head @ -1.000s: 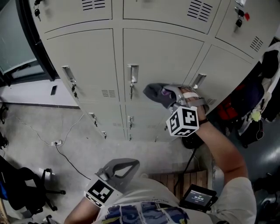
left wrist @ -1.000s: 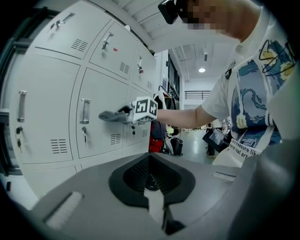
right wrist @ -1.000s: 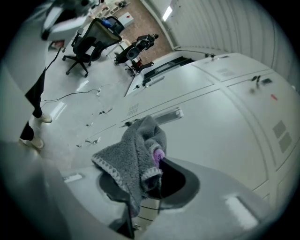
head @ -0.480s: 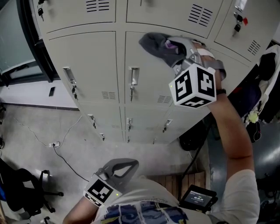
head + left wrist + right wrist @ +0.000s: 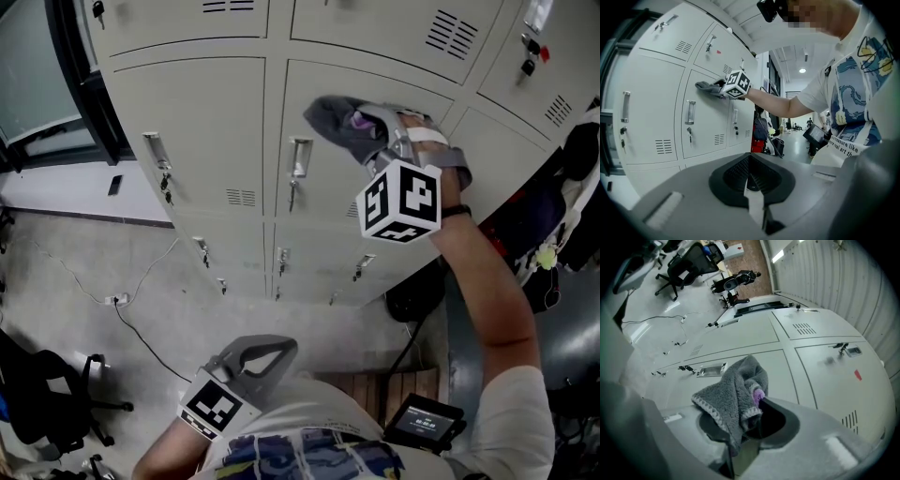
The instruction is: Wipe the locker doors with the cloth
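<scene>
Locker door point(image 5: 323, 202), R claw point(image 5: 373, 139) gripping cloth point(image 5: 333, 117)

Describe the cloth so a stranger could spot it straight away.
Find the bank of beige lockers. On the middle door, near its handle, the right gripper holds the cloth. It is the only soft, dark grey thing against the pale metal.

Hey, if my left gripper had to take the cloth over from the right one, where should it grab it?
Probably the loose bunched end of the cloth, which sticks out past the right gripper toward the locker handle. Come from that handle side: the right gripper's jaws and the hand block the other end.
</scene>
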`<state>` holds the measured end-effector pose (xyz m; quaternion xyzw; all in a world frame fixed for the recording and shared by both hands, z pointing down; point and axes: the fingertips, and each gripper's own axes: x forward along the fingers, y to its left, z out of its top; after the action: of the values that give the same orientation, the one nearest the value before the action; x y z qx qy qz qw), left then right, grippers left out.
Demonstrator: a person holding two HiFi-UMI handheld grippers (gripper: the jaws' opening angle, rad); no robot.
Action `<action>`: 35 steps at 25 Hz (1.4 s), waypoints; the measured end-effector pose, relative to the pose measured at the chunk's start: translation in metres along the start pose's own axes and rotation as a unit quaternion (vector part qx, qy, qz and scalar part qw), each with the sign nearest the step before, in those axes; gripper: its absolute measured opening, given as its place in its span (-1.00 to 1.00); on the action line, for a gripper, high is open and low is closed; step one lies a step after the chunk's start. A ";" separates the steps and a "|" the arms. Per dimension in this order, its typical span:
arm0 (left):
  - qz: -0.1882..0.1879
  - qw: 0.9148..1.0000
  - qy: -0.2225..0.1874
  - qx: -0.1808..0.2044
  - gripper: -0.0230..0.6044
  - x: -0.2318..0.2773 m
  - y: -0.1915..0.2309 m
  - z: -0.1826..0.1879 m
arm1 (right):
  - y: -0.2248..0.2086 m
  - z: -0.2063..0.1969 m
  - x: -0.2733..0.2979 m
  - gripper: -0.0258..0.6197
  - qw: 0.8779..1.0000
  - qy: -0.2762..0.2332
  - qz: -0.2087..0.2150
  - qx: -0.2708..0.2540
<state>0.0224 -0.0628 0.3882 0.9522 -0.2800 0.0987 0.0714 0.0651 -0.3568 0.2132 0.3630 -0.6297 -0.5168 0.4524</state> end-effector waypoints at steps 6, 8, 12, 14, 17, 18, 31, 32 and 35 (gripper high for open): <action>-0.005 1.000 0.004 -0.001 -0.92 0.002 -0.001 -0.001 | 0.053 -0.005 0.010 -0.60 0.999 0.005 0.036 -0.004; -0.007 1.000 0.006 0.002 -0.92 0.003 -0.002 -0.002 | 0.070 -0.007 0.013 -0.60 0.999 0.005 0.047 -0.011; -0.007 1.000 0.009 0.005 -0.92 0.004 -0.003 0.000 | 0.106 -0.009 0.020 -0.60 0.997 0.006 0.074 -0.016; -0.007 1.000 0.009 0.006 -0.92 0.004 -0.003 0.001 | 0.121 -0.010 0.022 -0.60 0.996 0.009 0.086 -0.013; -0.004 1.000 0.010 0.004 -0.92 0.003 -0.002 0.001 | 0.142 -0.012 0.025 -0.60 0.994 0.015 0.104 -0.007; -0.003 1.000 0.010 0.003 -0.92 0.003 -0.001 0.001 | 0.150 -0.013 0.026 -0.60 0.994 0.016 0.110 -0.007; 0.006 1.000 0.011 -0.005 -0.92 0.002 0.001 -0.003 | 0.274 -0.029 0.051 -0.60 0.976 0.032 0.213 -0.019; 0.007 1.000 0.009 -0.008 -0.92 0.003 0.001 -0.005 | 0.282 -0.031 0.053 -0.60 0.975 0.037 0.219 -0.022; 0.007 1.000 0.011 -0.007 -0.92 0.002 0.001 -0.004 | 0.301 -0.034 0.056 -0.60 0.971 0.043 0.235 -0.021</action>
<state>0.0224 -0.0637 0.3929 0.9486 -0.2863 0.1078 0.0807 0.0823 -0.3592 0.5208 0.2170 -0.6663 -0.3925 0.5957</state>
